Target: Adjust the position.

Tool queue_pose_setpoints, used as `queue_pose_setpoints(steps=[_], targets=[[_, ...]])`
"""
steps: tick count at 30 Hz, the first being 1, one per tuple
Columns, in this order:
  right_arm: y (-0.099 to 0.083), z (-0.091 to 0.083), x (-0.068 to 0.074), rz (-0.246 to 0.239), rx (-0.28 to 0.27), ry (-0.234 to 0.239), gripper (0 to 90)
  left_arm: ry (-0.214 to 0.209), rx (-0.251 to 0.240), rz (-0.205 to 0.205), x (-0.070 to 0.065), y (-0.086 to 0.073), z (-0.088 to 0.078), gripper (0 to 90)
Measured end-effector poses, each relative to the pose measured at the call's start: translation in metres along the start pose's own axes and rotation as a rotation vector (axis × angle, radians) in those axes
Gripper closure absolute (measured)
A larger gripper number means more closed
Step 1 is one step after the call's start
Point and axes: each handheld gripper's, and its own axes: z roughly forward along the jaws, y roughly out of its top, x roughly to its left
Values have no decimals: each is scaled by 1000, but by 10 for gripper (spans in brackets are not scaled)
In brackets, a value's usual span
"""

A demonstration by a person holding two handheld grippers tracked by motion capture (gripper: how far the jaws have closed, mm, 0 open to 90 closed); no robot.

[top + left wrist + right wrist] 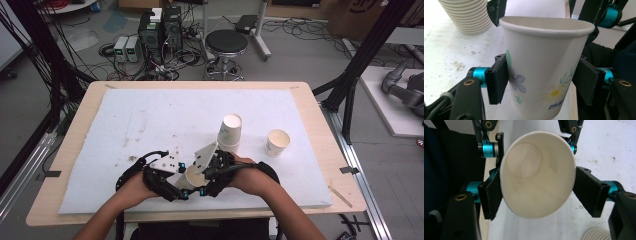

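Near the front edge of the bench (310, 105), over its white foam sheet (150, 120), both hands meet around one paper cup (194, 177). The high view places this cup between the left gripper (181, 191) and the right gripper (201, 176), with a tilted stack of cups (230, 131) and a single upright cup (277, 142) standing farther back and to the right, apart from each other.

The left gripper view shows the cup's outer wall: printed flowers, one pale purple, one white with a yellow centre, green leaves, and small blue writing low down that is too cut off to read. There the left gripper's fingers (497, 80) press on the cup's sides, pinching it. The ribbed stack rises at upper left.

The right gripper view looks into the cup's bare inside and round bottom. The right gripper's fingers (490, 195) flank the rim; the left one touches it, the right one seems to stand just off it, so they are spread rather than clamping.
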Motion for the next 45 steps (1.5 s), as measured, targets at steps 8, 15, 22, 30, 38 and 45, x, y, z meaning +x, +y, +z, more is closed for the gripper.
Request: queue_pose_setpoints(steps=[8,15,22,30,38,45], targets=[[-10,-10,-3,91,-130,7,225,15,-49,-43,3,-9,-1,317],[-38,-24,-1,194,-251,-32,225,51,-107,-82,5,-19,-4,312],[-84,-30,11,338,-339,-86,225,105,-171,-121,8,-32,-10,313],[-128,-38,21,491,-445,-206,222,161,-243,-170,13,-45,-16,306],[-156,-41,31,580,-477,-349,222,260,-317,-192,17,-52,-24,304],[-173,-44,39,626,-463,-444,223,362,-400,-198,15,-60,-36,303]])
